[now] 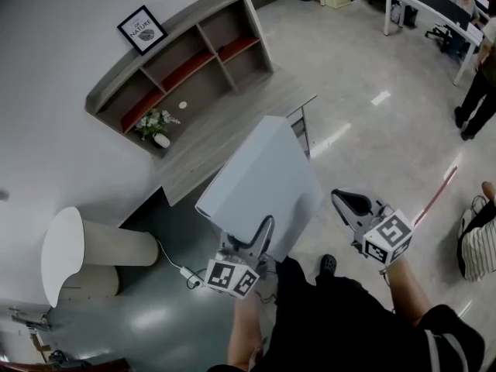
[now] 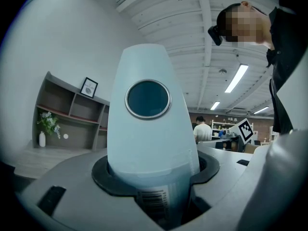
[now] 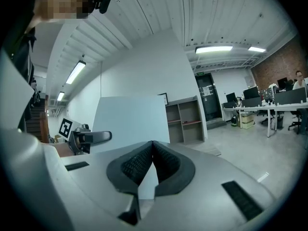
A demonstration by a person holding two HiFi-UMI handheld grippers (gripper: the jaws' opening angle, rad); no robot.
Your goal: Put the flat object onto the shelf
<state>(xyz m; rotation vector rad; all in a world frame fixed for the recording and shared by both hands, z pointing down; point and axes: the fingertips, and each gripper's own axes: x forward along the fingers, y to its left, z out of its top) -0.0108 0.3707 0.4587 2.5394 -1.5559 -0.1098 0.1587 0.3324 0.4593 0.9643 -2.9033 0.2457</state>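
Left tool (image 1: 262, 232) points level, clamped on the flat object (image 1: 263, 173).

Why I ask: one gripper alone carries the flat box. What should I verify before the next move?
1. Left gripper clamped on the flat box: ok.
2. Grip secure enough for carrying: cannot tell; only the box's near edge is held.
3. Right gripper free to support: ok; jaws together, nothing between them.
4. Shelf in sight ahead: ok.
5. Bare compartment available: ok; the flower vase stands only at the lower left end.
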